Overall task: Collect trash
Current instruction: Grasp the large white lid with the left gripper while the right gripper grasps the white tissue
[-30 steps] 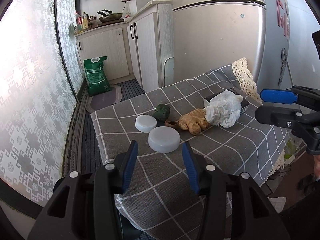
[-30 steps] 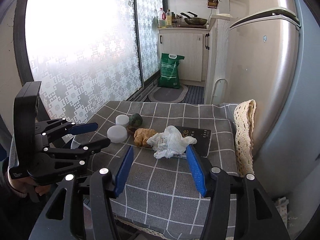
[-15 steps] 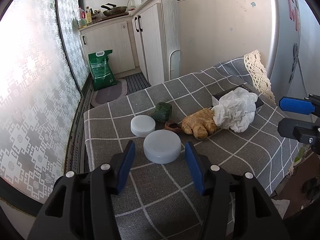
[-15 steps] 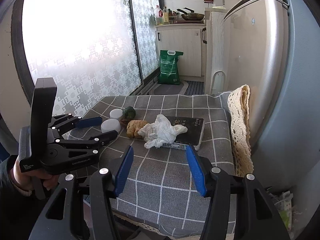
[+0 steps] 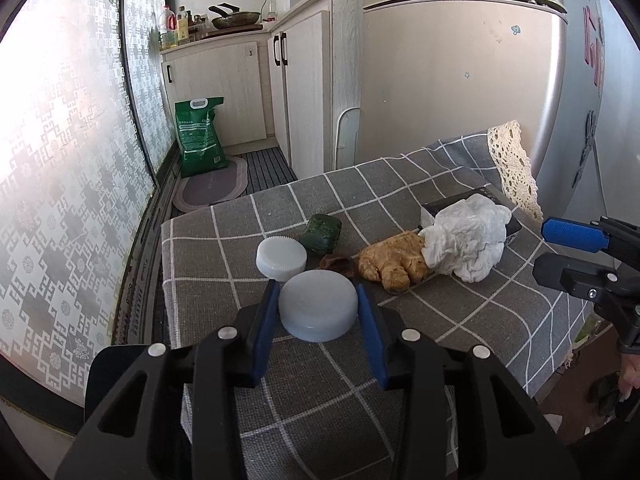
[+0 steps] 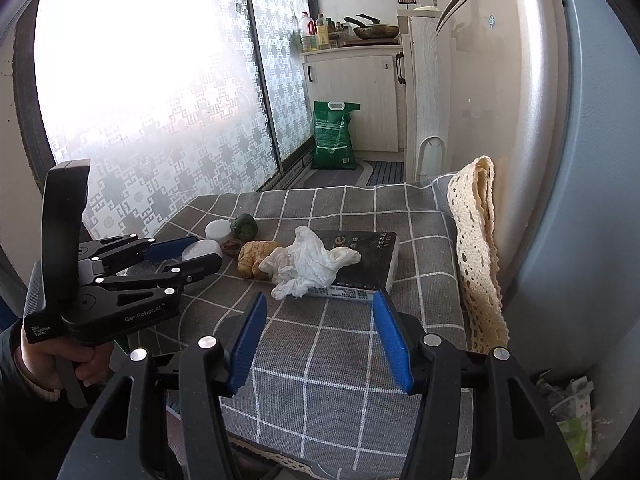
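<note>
Closing left tongs [image 5: 318, 312] around the pale round lid [image 5: 318, 306] near the counter's [image 5: 460, 320] left edge to lift it as trash, right tongs [image 6: 320, 344] gaping, empty.

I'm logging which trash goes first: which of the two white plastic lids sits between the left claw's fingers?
The larger smooth lid, nearest the camera, sits between the closing left claw. The smaller ribbed-edge lid lies behind it, outside the fingers, beside the green lump.
</note>
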Demonstrator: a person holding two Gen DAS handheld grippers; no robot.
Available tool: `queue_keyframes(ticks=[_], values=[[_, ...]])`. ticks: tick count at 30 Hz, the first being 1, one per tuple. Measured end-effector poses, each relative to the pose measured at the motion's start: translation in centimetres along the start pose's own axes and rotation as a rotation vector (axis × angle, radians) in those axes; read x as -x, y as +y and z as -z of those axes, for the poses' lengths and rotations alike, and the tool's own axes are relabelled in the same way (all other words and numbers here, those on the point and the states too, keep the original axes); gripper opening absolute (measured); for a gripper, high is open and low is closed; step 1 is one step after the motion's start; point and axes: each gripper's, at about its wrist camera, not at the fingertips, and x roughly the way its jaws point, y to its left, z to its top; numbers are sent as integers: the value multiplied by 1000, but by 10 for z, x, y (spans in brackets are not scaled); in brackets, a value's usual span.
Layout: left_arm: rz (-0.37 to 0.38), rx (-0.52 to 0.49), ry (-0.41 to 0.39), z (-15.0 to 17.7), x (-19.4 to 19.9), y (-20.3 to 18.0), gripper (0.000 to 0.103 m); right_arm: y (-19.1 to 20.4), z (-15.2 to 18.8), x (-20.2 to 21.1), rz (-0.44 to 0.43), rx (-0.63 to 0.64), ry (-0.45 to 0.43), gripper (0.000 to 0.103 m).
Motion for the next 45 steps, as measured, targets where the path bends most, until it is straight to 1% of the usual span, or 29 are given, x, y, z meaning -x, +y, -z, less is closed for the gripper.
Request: queue_keyframes(ticks=[3,6,8,10,15,25,28,32,36,39,40,41,43,45], values=[[7,13,-9,1,4,2,42,0,-4,-1,14,2,-5,56],[30,29,-30,2,11,4,42,-1,-7,-4,27,4,-8,56],[43,27,-57,2,17,3,42,-2,-9,-7,29,5,-6,52],[57,25,-77,2,22,1,42,-3,-10,-11,38,6,0,51],[88,36,-89,4,29,6,42,-4,-14,-19,54,-3,3,51],[113,81,-131,8,45,26,42,0,-22,-28,68,2,0,50],[106,86,-145,9,51,33,42,3,-24,-33,68,8,8,47],[95,97,-158,11,57,44,42,4,-25,-39,70,5,23,39],[86,108,-154,13,59,54,42,3,-26,-44,63,-15,31,38],[82,118,-158,15,62,62,42,7,-26,-44,54,-8,37,29],[81,121,-158,15,62,64,42,9,-26,-45,52,-1,39,22],[79,125,-157,16,63,66,42,12,-27,-45,53,11,43,17],[77,129,-157,18,63,70,42,18,-28,-45,59,31,48,14],[71,134,-158,19,65,74,42,22,-29,-44,71,42,47,14]])
